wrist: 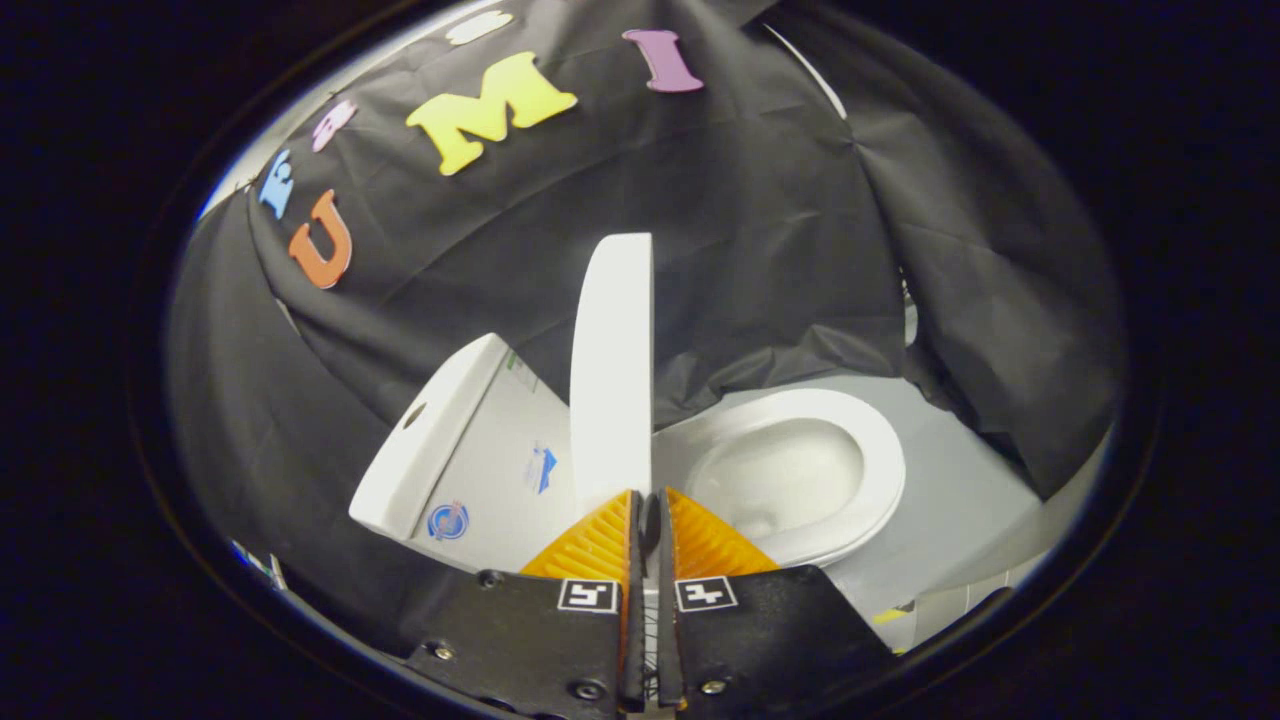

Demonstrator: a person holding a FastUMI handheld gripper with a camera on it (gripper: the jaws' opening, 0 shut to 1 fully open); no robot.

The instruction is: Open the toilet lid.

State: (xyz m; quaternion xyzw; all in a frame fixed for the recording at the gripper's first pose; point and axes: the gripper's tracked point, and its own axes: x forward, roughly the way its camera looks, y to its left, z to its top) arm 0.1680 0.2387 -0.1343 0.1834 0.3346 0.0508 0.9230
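Standing upright just ahead of the fingertips, the white toilet lid (612, 370) is raised off the seat and seen nearly edge-on, its near edge meeting the tips of the gripper (648, 505). The two fingers are drawn almost together, with only a thin slit between their ribbed pads (600, 545); whether the lid's edge is actually pinched in that slit cannot be told from this angle. To the right of the lid lies the toilet seat (880, 450), flat on the bowl (780, 470), whose hollow is open to view. To the left of the lid sits the white cistern (470, 450), tilted in the fisheye view, with a round button hole on its top and a few stickers on its side. Black cloth (760, 230) hangs behind the toilet as the booth's wall, and a pale floor (960, 480) shows beyond the bowl on the right.
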